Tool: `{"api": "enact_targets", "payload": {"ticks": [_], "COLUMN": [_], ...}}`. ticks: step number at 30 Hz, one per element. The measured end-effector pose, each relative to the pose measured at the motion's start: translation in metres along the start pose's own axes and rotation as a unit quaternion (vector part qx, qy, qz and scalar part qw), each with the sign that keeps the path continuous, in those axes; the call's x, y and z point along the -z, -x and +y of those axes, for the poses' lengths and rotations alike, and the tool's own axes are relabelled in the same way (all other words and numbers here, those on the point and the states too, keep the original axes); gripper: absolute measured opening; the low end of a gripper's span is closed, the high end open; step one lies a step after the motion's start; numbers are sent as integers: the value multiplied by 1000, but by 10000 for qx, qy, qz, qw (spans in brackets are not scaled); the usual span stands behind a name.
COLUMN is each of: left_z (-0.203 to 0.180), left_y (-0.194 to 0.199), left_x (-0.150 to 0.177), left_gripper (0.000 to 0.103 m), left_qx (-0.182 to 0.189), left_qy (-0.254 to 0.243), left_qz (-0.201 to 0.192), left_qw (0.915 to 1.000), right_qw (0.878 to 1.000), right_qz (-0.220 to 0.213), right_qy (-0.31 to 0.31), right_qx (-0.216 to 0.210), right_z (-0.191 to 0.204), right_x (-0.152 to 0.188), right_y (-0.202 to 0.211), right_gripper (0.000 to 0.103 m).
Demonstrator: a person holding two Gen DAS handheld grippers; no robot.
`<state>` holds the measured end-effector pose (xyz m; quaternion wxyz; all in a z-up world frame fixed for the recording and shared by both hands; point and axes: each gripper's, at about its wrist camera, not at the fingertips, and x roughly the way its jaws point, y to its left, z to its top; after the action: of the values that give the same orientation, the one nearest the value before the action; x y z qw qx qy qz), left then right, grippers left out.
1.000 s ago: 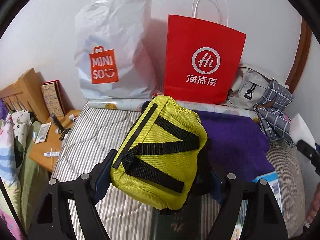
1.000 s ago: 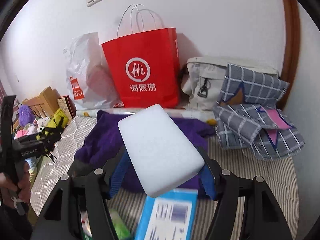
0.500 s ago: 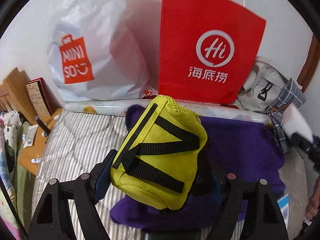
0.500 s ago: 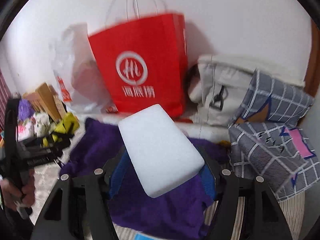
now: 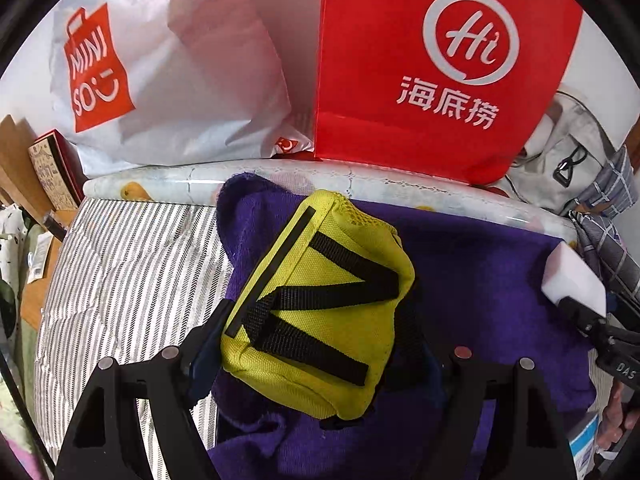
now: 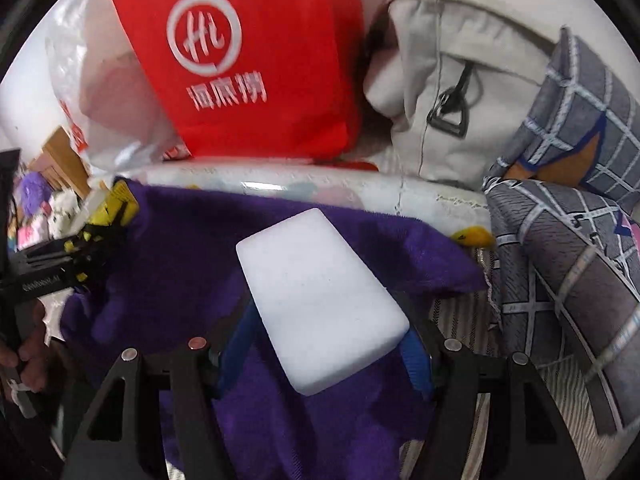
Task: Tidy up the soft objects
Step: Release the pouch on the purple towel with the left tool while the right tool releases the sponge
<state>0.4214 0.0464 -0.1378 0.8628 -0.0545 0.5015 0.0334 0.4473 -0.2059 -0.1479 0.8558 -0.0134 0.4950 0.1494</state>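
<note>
Over the striped mattress (image 5: 120, 272), on the left, the left gripper (image 5: 316, 344) is clamped on a yellow pouch (image 5: 320, 320) with black straps, held above a purple towel (image 5: 480, 280). Behind it a white Miniso bag (image 5: 168, 72) and a red paper bag (image 5: 440, 68) lean at the wall. Further right, the right gripper (image 6: 324, 344) has its 2 fingers closed on a white sponge (image 6: 320, 300), also over the towel. A beige bag (image 6: 452, 80) and grey checked cloth (image 6: 568, 248) sit at the far right.
</note>
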Motion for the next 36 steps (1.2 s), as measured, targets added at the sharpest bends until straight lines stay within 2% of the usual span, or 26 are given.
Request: {"api": "enact_targets", "payload": {"ticks": [7,12,18,24,26,27,36], "left_z": [1,5,3,1,0,0,10], "left_y": [-9,-12,-15,-9,-5,-3,31], "left_x": [-2,-1,-1,3,5,5,19], "left_gripper": [79,79,83,85,98,99,99], "left_qx": [114,192,321,328,439,486,590], "left_qy": [36,97,33,-13,-25,16,248], "left_qz": [196,298,368,296,262,253,100], "left_qw": [9997,9993,9988,9990,9987,9985,9979], "right_qw": [9995,9996,9992,9994,9997,9998,9993], "right_qz": [256,227,202,-52,-74,-63,-305], "right_qy": [167,165,348,339,214,198,207], "right_qx": [-20,-21,-43,95,17,-5,21], "right_z": [4,4,10,15,15,16,37], "right_x": [-4,-5,-6,-3,3,5,37], "right_y": [-21,-22,-18,-1,8,12,66], "right_gripper": [66,67,85,87,87,87,87]}}
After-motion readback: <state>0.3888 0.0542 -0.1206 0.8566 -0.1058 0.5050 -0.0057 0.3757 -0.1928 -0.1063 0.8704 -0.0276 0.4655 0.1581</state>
